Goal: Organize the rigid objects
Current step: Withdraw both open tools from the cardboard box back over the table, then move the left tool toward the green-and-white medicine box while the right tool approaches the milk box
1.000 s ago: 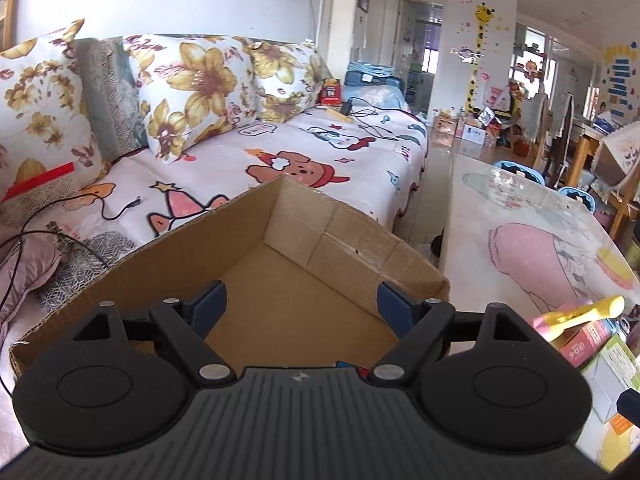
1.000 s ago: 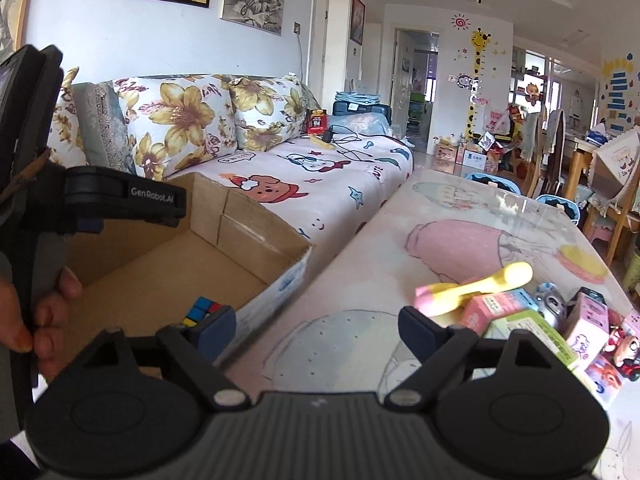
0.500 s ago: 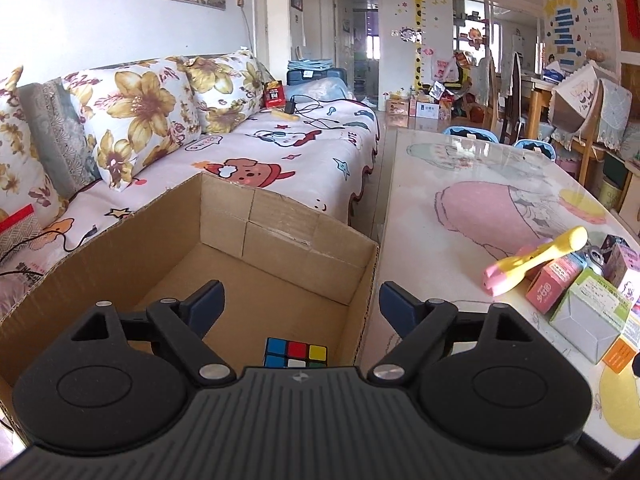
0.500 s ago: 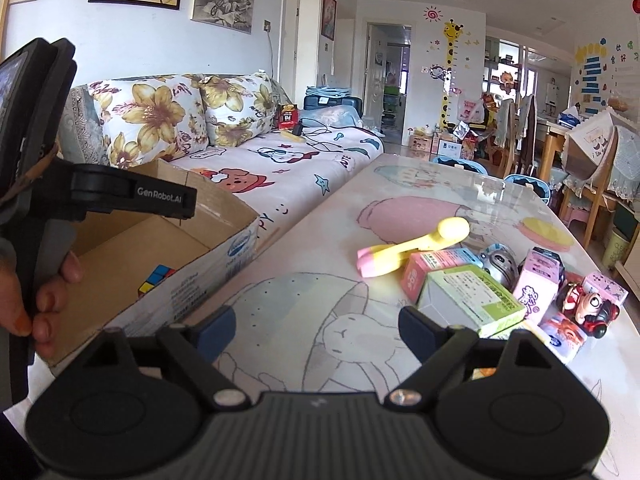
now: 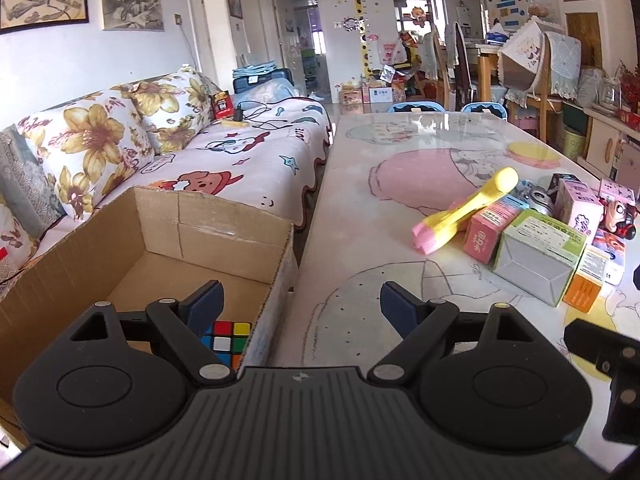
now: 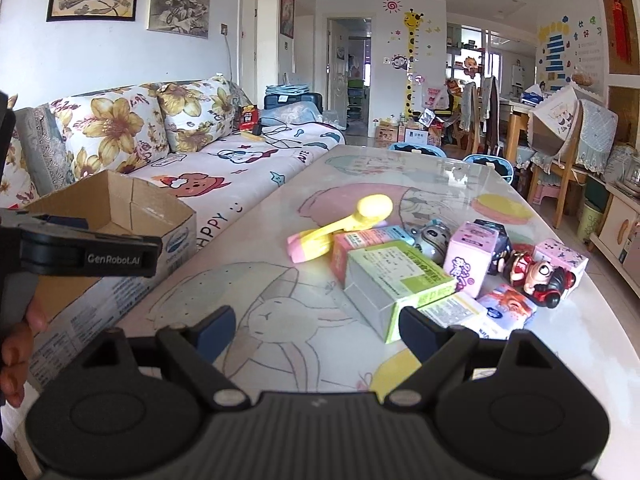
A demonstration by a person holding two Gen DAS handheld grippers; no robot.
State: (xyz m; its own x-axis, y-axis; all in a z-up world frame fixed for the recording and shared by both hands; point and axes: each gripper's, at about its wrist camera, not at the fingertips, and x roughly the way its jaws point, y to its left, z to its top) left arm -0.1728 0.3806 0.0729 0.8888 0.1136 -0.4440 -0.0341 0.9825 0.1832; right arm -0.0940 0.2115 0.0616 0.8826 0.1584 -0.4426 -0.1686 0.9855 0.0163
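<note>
Closest in, the left claw [image 5: 300, 300] was wide apart and held nothing. It hung over the edge where the cardboard box [image 5: 236, 232] met the tabletop [image 5: 360, 208]. The right claw [image 6: 316, 326] was wide apart too, with nothing in it, and it pointed at the pile of toys.

Just under the left claw, a puzzle cube [image 5: 226, 336] with colored squares lay on the floor of the box, near the side wall — the only thing that showed in there. So it looked like one toy was put away and the job had just begun.

A bit farther out on the tabletop sat the rest. A green and white box [image 6: 400, 280] was nearest the right claw. A pink box [image 6: 360, 242] touched it from behind, and a yellow and pink toy [image 6: 344, 226] leaned on that one. Off to the side were a purple box [image 6: 468, 260], a small doll on wheels [image 6: 540, 276] and some more little packs — all of these were left to move.

Far back, a sofa [image 5: 240, 152] with flower pillows stood beside the tabletop.
</note>
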